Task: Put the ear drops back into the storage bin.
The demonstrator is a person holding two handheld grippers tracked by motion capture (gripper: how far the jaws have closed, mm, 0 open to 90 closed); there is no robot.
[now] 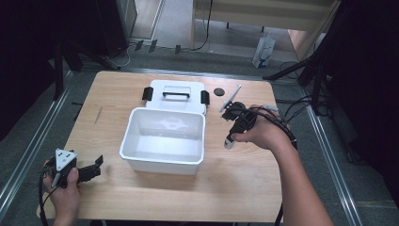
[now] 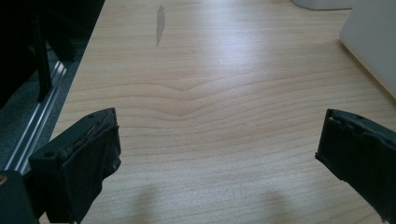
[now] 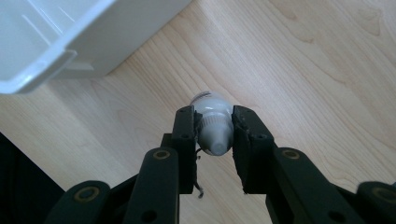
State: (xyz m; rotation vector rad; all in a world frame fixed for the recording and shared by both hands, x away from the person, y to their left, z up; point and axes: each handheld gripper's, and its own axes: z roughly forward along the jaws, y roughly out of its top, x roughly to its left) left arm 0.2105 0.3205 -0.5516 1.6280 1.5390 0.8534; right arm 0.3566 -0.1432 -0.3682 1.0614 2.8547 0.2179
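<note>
Wooden table (image 1: 235, 179), person working from near edge w/ 2 handheld grippers.

Right gripper (image 3: 214, 135): jaws are pressing on both sides of a small white bottle (image 3: 213, 122), gripping it around the cap end; its rounded body is pointing away from the camera toward the table. In high view the right hand (image 1: 263, 134) is holding this gripper (image 1: 229, 141) above the table's right half, just beside the right wall of the white bin (image 1: 162, 157), w/ the bottle (image 1: 229, 140) showing as a white tip at its lower end. Can't tell if the bottle is touching the tabletop.

Left gripper (image 2: 217, 154): jaws are standing wide apart, nothing btwn them, only bare wood grain. High view: left hand (image 1: 66, 188) is holding it (image 1: 96, 167) near the near-left corner, grey 3-cornered plate on top, jaws pointing toward the bin, apart from it.

Bin is sitting open approx. mid-table, interior looking empty. White lid (image 1: 176, 96) w/ black handle and 2 black latches is lying flat just behind it, toward the far edge. Small black disc (image 1: 219, 91) is lying right of the lid, near the far edge.
</note>
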